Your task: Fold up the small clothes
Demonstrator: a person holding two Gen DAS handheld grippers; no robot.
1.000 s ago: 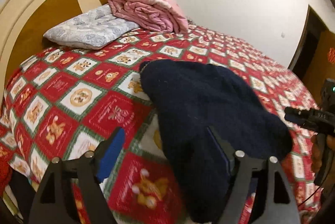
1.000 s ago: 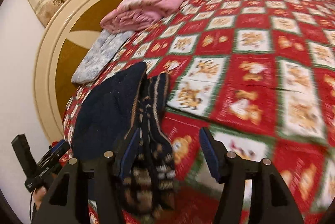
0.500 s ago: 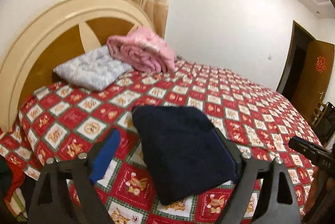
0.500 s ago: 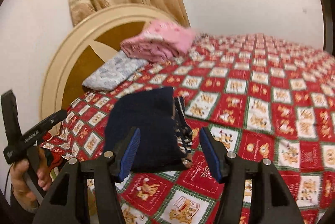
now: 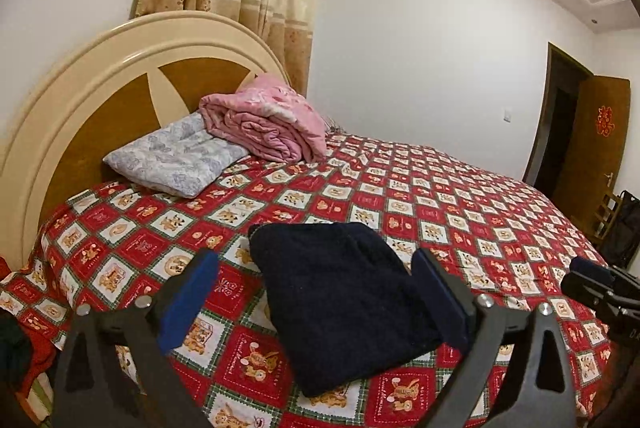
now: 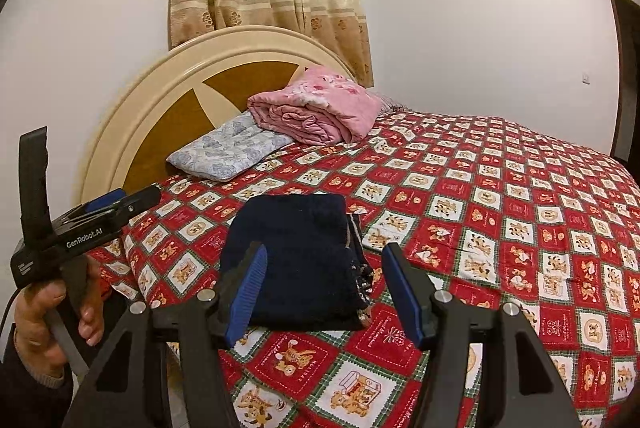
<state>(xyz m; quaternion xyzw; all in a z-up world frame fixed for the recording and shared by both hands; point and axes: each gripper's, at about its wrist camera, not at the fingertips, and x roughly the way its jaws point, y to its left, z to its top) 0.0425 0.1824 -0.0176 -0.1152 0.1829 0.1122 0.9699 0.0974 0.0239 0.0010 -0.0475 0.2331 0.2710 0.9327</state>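
The dark blue folded sweater is lying flat near the corner of the bed, by the headboard end. The left gripper and the right gripper are both hanging above it with fingers spread wide, holding nothing. A pink blanket is sitting on a pillow.

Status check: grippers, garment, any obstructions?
Left gripper and right gripper open, empty, off the bed. Dark navy garment folded, flat on bedspread. Nothing in the way.
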